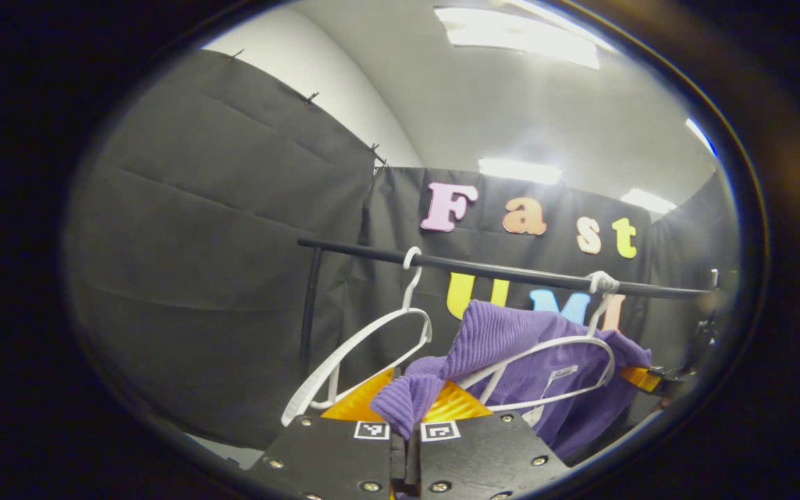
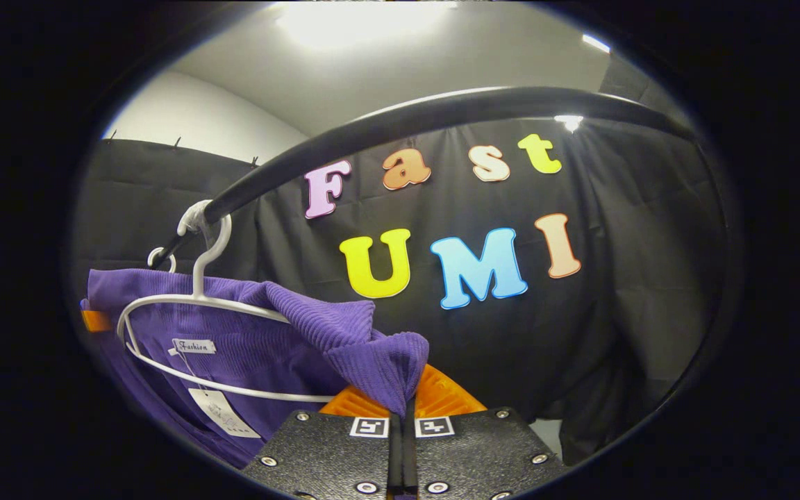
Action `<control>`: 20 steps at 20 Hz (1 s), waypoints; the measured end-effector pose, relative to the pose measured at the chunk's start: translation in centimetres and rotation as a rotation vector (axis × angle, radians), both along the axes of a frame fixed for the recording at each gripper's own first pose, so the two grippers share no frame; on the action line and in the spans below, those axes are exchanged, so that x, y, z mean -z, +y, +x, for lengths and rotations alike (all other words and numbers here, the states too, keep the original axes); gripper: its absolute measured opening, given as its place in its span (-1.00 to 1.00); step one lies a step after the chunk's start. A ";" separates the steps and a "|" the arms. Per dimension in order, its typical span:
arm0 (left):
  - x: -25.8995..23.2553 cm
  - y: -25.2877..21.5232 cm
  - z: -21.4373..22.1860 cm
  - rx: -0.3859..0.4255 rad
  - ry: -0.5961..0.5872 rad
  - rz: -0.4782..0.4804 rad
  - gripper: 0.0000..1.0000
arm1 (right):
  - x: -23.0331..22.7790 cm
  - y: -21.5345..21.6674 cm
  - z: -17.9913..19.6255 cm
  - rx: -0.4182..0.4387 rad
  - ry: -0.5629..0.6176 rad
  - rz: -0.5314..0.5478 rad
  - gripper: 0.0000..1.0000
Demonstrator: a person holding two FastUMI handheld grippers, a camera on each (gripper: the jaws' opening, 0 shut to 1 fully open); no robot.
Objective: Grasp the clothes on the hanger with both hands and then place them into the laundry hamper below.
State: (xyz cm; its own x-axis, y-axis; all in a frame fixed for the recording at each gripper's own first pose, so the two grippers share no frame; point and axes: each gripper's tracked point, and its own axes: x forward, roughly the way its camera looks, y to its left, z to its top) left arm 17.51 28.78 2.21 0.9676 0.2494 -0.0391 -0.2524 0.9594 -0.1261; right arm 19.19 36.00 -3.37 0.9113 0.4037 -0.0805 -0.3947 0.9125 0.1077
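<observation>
A purple ribbed garment (image 1: 511,347) hangs on a white hanger (image 1: 546,347) from the black rail (image 1: 483,267). My left gripper (image 1: 405,410) is shut on one purple shoulder fold, lifted off the hanger's end. In the right gripper view the same purple garment (image 2: 268,347) drapes over the white hanger (image 2: 192,298), and my right gripper (image 2: 403,406) is shut on its other shoulder fold. A white tag (image 2: 223,413) dangles inside the garment's neck.
An empty white hanger (image 1: 365,347) hangs on the rail to the left of the garment, close to my left gripper. The rail's black upright post (image 1: 310,312) stands at the left. The black rail (image 2: 407,121) arches overhead in the right gripper view.
</observation>
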 end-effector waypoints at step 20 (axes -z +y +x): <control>6.3 3.0 0.3 0.138 0.088 -0.099 -0.97 | 0.2 1.5 -2.5 0.070 -0.012 -0.070 -1.00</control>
